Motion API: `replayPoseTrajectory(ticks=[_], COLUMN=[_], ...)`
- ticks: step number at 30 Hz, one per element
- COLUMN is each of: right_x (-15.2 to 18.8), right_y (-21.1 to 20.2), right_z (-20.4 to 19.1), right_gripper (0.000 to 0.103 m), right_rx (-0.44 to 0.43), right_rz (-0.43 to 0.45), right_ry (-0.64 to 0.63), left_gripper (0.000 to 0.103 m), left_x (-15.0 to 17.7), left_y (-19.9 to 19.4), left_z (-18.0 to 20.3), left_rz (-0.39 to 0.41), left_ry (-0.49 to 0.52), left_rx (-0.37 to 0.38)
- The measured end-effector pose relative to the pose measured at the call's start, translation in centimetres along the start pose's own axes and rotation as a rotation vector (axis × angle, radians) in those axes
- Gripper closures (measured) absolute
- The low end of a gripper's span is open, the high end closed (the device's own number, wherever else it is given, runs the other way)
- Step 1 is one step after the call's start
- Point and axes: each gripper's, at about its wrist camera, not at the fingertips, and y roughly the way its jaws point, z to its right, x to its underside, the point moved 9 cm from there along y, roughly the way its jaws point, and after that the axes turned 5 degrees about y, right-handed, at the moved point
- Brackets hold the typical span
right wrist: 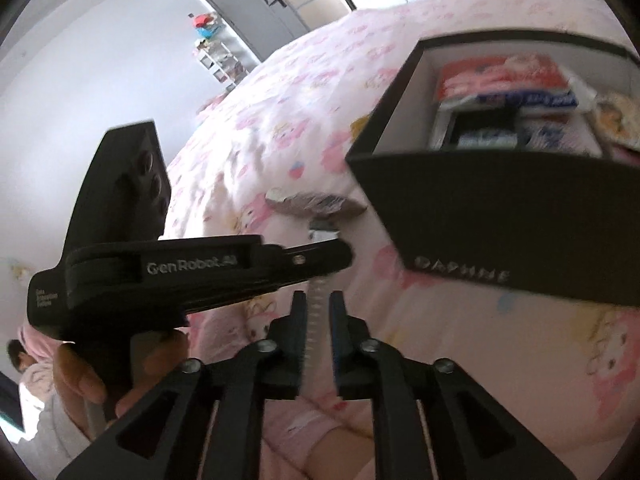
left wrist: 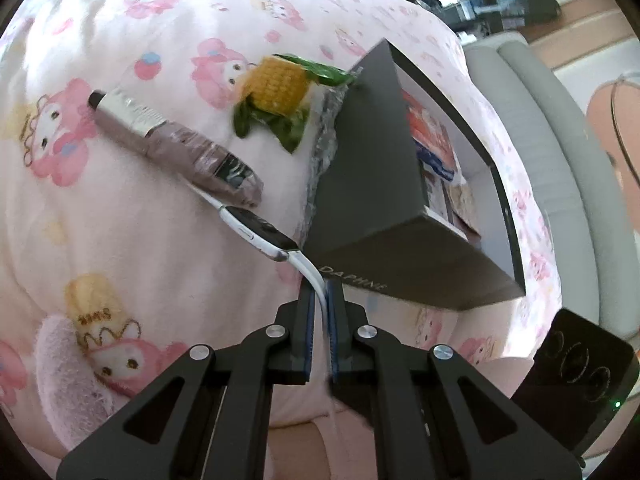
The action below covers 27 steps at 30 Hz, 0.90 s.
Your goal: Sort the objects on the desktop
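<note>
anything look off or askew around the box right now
Yes: crumpled clear plastic wrap is wedged against the black box, by the knitted corn. The smartwatch hangs by its white strap from the shut left tongs, with its far strap under a wrapped tube.

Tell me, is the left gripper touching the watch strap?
Touching. The left wrist view shows the left gripper shut on the smartwatch's white strap, squeezing it from both sides.

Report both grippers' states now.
Left gripper: shut on the white watch strap.
Right gripper: jaws slightly apart around a pale strap, grip unclear.
</note>
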Motion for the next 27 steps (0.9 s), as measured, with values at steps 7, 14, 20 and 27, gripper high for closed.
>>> replayPoseTrajectory(ticks=[7,14,20,27], right_x=[0.1,-0.1,-1.4,-1.5], right_y=[0.5,0.4,-1.5,-2.1], right_z=[1.1,1.0,0.7,2.4], right_gripper=[0.078,0.09,0.091,0.091], right_rx=[0.073,0.053,0.046,0.106], right_rz=[0.005,0.016,0.098,0.107], right_ry=[0.001,-0.004,-0.007,0.037], left_gripper=[0.098,0.098,0.085,0.065], left_x=[0.2,-0.1,-0.9,-0.9], left_y=[0.3,-0.1,-0.5,0.0], left_z=[2.0,2.3,2.3,1.5], left_rz=[-0.014,-0.012,0.012,-0.014], left_ry=[0.041,-0.017,-0.099,-0.187], left_rx=[0.048,0.144,0.252,0.289])
